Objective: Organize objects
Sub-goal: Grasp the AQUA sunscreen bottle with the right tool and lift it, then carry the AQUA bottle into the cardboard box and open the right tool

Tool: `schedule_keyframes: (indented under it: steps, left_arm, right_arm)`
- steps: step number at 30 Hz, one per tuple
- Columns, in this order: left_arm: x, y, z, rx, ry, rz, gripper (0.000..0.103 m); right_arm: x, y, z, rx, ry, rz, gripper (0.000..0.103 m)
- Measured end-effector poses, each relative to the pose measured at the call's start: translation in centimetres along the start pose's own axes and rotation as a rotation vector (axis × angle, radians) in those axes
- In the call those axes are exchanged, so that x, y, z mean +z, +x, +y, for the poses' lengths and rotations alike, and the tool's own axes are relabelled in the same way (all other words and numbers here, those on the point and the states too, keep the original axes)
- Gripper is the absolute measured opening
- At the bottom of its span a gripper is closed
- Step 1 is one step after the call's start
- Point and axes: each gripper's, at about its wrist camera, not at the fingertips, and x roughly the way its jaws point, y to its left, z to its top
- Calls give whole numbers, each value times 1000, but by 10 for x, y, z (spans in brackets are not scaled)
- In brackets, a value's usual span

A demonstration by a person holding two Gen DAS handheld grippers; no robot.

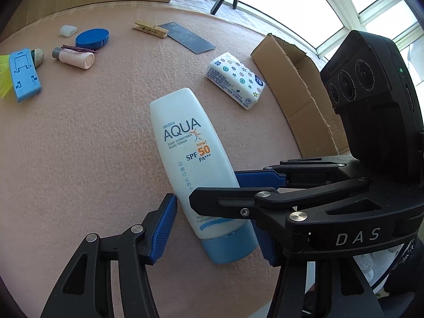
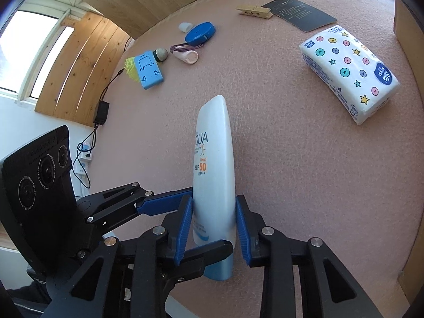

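A white sunscreen bottle [image 1: 185, 143] with a blue cap and the word AQUA is held above the pink mat; it also shows in the right wrist view [image 2: 214, 164]. My right gripper [image 2: 213, 228] is shut on the sunscreen bottle low on its body, its blue pads pressed to both narrow sides. My left gripper [image 1: 214, 228] straddles the same bottle near the cap. Its left pad stands a little off the bottle, so it looks open. The right gripper [image 1: 238, 190] crosses the bottle in the left wrist view.
A patterned tissue pack [image 1: 235, 79] lies beside an open cardboard box [image 1: 299, 84] on the right. A clothespin [image 1: 149, 29], dark card [image 1: 189, 38], blue round case [image 1: 92, 38], small white tube [image 1: 75, 57], white cap [image 1: 67, 30], blue plastic stand [image 1: 25, 74] and yellow shuttlecock [image 2: 131, 69] lie at the far side.
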Motion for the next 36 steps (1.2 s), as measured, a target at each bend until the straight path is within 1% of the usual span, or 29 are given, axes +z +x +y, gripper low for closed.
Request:
schedule_keyframes:
  steps: [8,15,18,23,29,36]
  left_arm:
    - [13,-14,-22,2,52,-33,58]
    - [41,-17,-64,-31,129,-65,57]
    - [58,-6,-86,-48,169,-74,57]
    - [78,6,-121,-79,226,-80,57]
    - [92,27,-163,-114,277,-63,56]
    - [103,63,-207,-144,325,-31,55]
  right_arm:
    - [-1,-29,0,-2,22,-75,28]
    - [-1,-76,-8,-39,33,-163,27]
    - [-2,-100,-18,-57,47,-204,27]
    - [-5,-134,-37,-93,76,-267,27]
    - [-13,-163,-67,-129,121,-314,27]
    - [-26,-188,-108,-177,185,-345,27]
